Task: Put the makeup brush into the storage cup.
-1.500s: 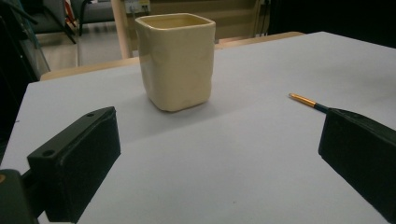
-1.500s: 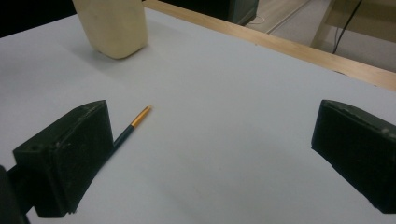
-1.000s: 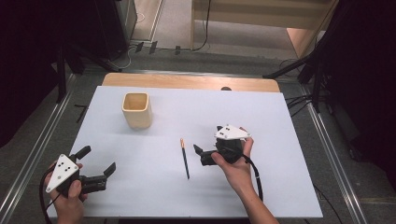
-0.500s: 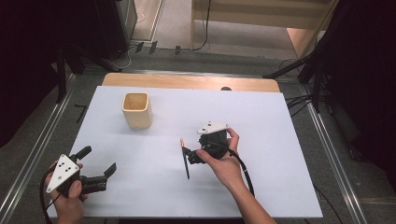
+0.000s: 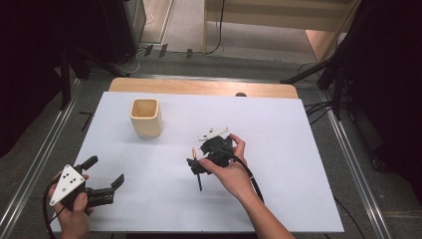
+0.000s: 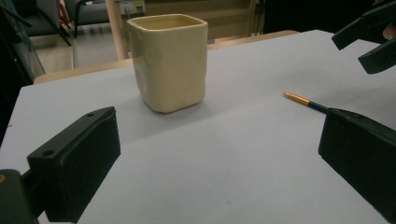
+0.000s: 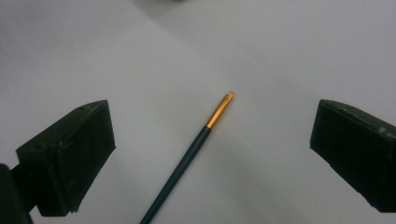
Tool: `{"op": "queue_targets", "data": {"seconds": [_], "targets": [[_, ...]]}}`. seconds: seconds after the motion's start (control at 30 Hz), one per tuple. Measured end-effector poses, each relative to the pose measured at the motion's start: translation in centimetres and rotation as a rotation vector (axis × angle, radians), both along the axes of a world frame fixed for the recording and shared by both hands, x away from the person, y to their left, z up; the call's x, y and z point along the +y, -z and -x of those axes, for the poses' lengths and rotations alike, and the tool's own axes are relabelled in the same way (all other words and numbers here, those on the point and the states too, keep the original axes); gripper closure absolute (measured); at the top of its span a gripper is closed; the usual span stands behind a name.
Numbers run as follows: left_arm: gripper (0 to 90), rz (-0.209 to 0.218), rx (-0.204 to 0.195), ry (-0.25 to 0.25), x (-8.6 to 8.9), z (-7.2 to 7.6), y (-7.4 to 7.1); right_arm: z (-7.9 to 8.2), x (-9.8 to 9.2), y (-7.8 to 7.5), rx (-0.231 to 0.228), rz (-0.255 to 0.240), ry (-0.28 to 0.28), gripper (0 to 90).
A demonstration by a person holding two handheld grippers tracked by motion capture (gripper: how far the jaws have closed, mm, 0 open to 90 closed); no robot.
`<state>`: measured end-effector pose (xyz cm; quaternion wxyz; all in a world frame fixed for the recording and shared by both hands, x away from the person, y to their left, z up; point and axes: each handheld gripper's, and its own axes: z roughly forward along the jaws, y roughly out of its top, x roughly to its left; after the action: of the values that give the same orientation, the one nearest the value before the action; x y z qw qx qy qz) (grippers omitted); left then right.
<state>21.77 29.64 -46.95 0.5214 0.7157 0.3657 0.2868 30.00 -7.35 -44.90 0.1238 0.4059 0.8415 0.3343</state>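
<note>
Over the white table (image 5: 298,149), right gripper (image 7: 212,140) spread wide around a thin paintbrush (image 7: 187,163).
Lying flat mid-table, near the cream square cup (image 5: 146,117); likely light, stiff, prone to roll, so best pinched on the dark handle below the gold ferrule. Cup interior not clearly visible. Left gripper (image 5: 102,181) also unclenched, idle at the near left edge.

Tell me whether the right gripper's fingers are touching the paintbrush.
Apart. The right gripper view shows the paintbrush lying on the white table between the spread fingers, with bare table on both sides.
</note>
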Motion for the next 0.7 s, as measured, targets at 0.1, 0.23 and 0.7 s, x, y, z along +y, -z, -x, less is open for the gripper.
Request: {"op": "queue_targets", "data": {"seconds": [0.1,0.23,0.7], "targets": [[0.0,-0.002,0.001,0.001,0.0,0.0,0.0,-0.3,0.2,0.0,0.027,0.004,-0.012,1.8],[0.0,0.000,0.002,0.002,0.0,0.0,0.0,-0.4,0.5,-0.1,0.043,0.019,0.001,10.4],[0.0,0.000,0.008,0.006,-0.1,-0.1,0.1,-1.2,1.5,0.1,0.118,0.077,0.041,33.1]]}}
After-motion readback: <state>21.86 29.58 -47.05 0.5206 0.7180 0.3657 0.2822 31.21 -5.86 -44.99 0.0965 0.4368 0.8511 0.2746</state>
